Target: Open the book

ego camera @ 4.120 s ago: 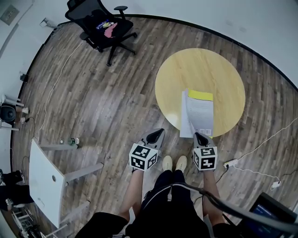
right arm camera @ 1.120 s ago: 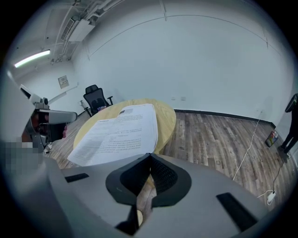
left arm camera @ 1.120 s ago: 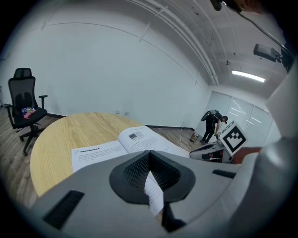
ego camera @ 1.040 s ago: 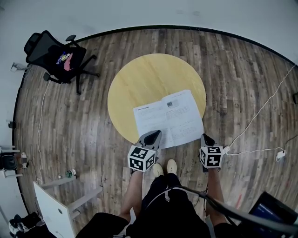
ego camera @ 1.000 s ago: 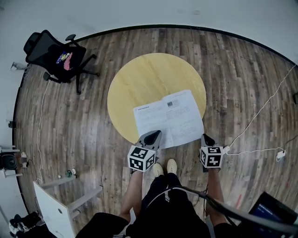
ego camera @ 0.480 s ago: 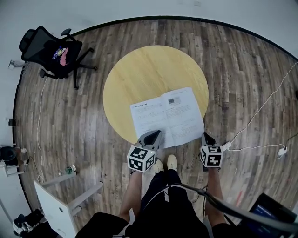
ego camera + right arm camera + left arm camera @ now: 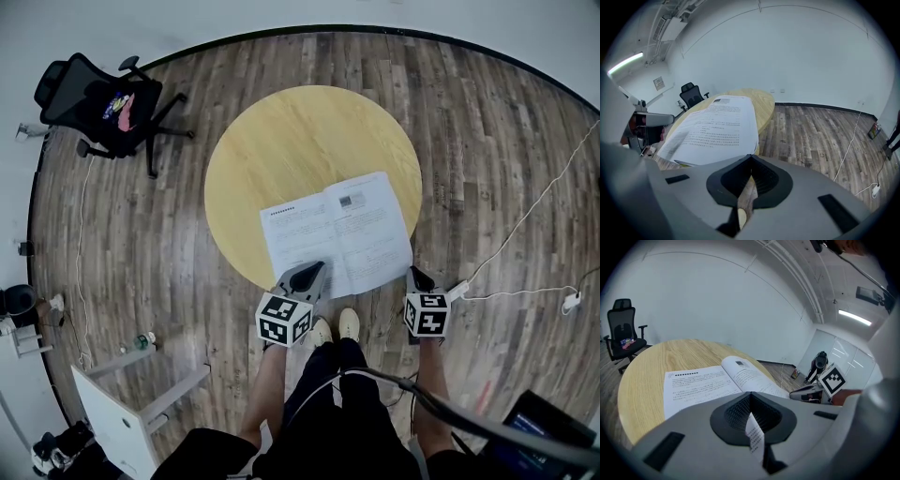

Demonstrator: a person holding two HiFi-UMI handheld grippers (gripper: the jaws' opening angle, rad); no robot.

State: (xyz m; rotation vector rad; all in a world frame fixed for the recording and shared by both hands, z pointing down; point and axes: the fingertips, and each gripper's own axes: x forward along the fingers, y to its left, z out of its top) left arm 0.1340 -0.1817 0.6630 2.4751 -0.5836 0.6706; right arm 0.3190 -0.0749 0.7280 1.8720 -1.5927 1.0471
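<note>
Book: white printed book [image 7: 337, 234] lies open on the round yellow wooden table's [image 7: 300, 131] near edge, spine pointing away.
Left gripper [image 7: 316, 267]: nearer, over left page's edge; jaws together, print in slit.
Right gripper [image 7: 413, 273]: pressed together, empty, beside right page's corner.
</note>
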